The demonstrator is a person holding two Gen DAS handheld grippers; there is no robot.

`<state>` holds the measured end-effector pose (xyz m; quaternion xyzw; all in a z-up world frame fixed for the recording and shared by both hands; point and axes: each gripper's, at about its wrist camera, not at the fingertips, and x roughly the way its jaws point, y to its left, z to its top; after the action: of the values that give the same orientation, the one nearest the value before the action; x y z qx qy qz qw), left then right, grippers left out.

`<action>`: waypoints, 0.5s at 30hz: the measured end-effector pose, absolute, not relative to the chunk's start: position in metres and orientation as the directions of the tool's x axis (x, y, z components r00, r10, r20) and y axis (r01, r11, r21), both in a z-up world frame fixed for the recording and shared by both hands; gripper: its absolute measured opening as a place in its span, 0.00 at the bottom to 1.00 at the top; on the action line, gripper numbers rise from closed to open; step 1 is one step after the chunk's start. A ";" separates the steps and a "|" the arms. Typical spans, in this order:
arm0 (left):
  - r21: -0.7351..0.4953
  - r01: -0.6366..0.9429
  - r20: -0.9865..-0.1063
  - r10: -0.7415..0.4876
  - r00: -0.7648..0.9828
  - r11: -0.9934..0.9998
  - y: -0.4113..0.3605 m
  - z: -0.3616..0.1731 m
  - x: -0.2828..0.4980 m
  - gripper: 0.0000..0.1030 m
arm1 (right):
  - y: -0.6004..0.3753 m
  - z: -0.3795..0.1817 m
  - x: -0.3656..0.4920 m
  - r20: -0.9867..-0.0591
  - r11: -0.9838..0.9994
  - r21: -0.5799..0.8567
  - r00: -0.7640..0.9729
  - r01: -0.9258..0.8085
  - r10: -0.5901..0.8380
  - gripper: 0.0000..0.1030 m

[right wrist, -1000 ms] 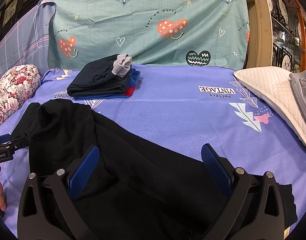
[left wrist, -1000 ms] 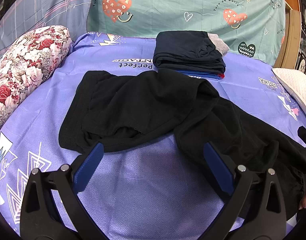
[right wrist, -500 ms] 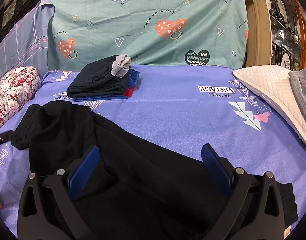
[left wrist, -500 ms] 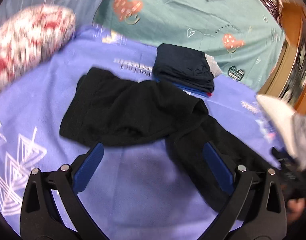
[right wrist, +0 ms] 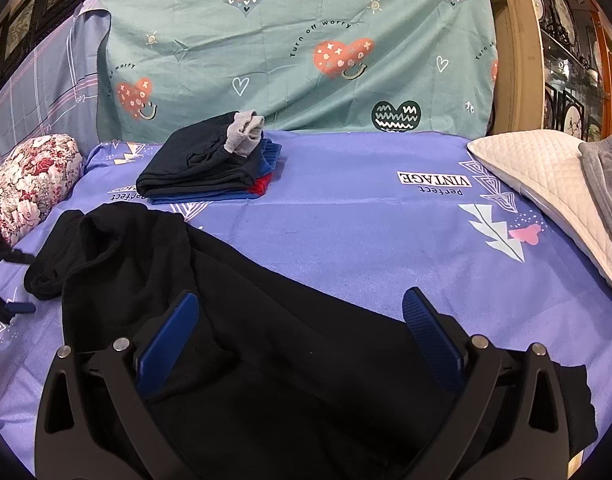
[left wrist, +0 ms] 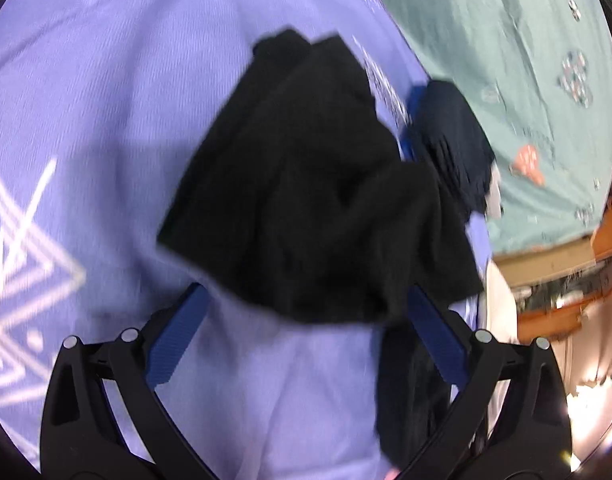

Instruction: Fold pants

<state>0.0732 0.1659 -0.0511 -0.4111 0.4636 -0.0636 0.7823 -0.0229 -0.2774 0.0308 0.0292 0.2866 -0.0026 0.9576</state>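
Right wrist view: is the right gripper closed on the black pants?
No: the right gripper stands wide open over the black pants, its blue pads well apart with no cloth pinched between them.

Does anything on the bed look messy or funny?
Yes. The black pants lie crumpled across the purple sheet, with the left end bunched into a lump, not flat. The folded pile behind is neat, except a grey piece sticks up on top. Nothing looks spilled or torn.
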 end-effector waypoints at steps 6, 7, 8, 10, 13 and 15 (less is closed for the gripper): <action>-0.688 -0.264 -0.693 -0.505 0.515 0.676 0.153 -0.051 0.099 0.21 | -0.288 0.046 -0.034 -0.522 0.994 0.107 0.851 0.008 0.049 0.98; -0.687 -0.257 -0.693 -0.506 0.513 0.680 0.152 -0.049 0.096 0.20 | -0.293 0.049 -0.036 -0.530 0.992 0.126 0.845 0.003 0.065 0.98; -0.674 -0.241 -0.697 -0.493 0.521 0.698 0.152 -0.046 0.095 0.20 | -0.302 0.052 -0.040 -0.568 0.988 0.155 0.818 -0.006 0.094 0.98; -0.665 -0.227 -0.700 -0.489 0.521 0.711 0.152 -0.045 0.095 0.20 | -0.321 0.054 -0.047 -0.633 0.981 0.194 0.764 -0.003 0.128 0.98; -0.660 -0.230 -0.709 -0.493 0.504 0.715 0.154 -0.052 0.100 0.21 | -0.356 0.050 -0.070 -0.746 0.984 0.175 0.657 0.036 0.109 0.98; -0.659 -0.230 -0.713 -0.497 0.495 0.716 0.148 -0.057 0.110 0.30 | -0.365 0.042 -0.082 -0.803 0.991 0.124 0.593 0.056 0.067 0.98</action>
<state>0.1096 0.1484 -0.0568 -0.3669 0.4951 -0.0853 0.7829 -0.0821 -0.3647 0.0420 0.0681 0.4512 0.0033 0.8898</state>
